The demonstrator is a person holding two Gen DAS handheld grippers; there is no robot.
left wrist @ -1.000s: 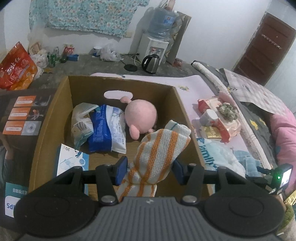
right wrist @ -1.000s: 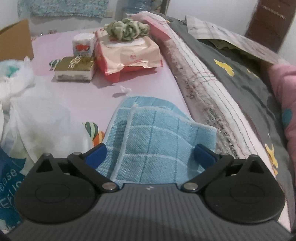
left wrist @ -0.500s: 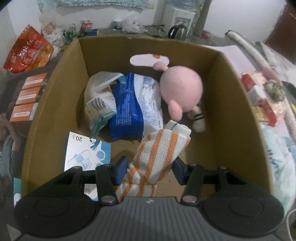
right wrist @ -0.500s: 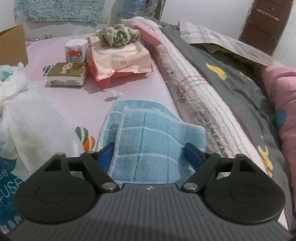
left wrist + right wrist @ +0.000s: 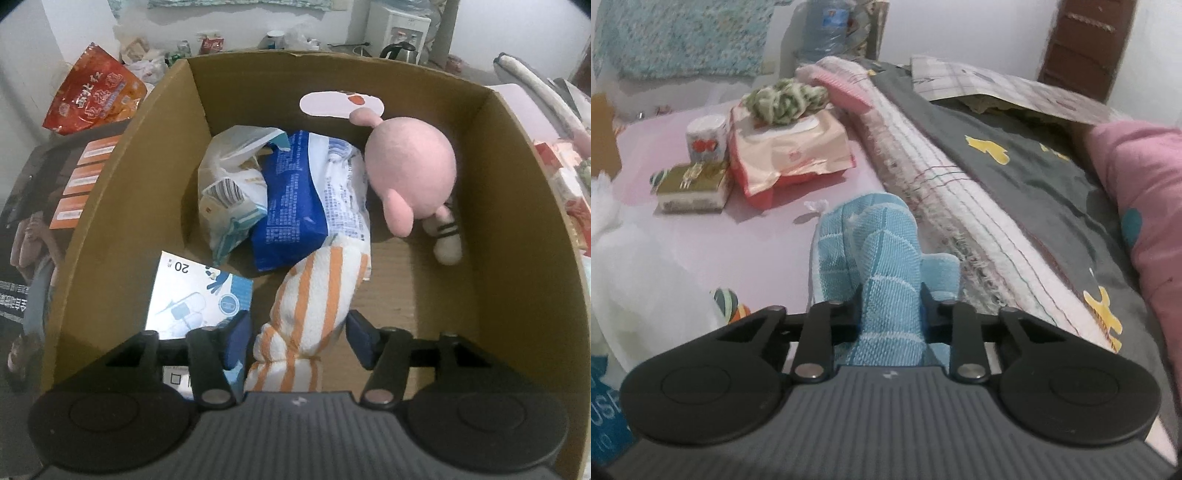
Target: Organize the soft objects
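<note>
Left wrist view: a cardboard box [image 5: 155, 184] fills the frame, open at the top. On its floor, from 10 to 1 o'clock, lie a white bag [image 5: 231, 184], a blue pack [image 5: 291, 199] and a pink plush [image 5: 413, 173]; the pack leans on the bag, the plush lies just beside the pack. A leaflet [image 5: 192, 299] rests against the wall at 8 o'clock. The left gripper [image 5: 297, 338] points down into the box. Its jaws have just been opening and stand clear on both sides of the striped towel [image 5: 314, 295], which lies between them, its far end touching the pack.

Right wrist view: a bed [image 5: 757, 229] with a pink sheet; a grey quilt [image 5: 1034, 192] lies from 12 to 4 o'clock. The right gripper [image 5: 888, 299] has just been closing; its jaws pinch the blue cloth [image 5: 871, 236], bunched upward at centre. At 10 to 11 o'clock sit a wipes pack [image 5: 790, 147], a scrunchie [image 5: 779, 99] on it, a gold box [image 5: 694, 184] and a tissue roll [image 5: 705, 136].
</note>
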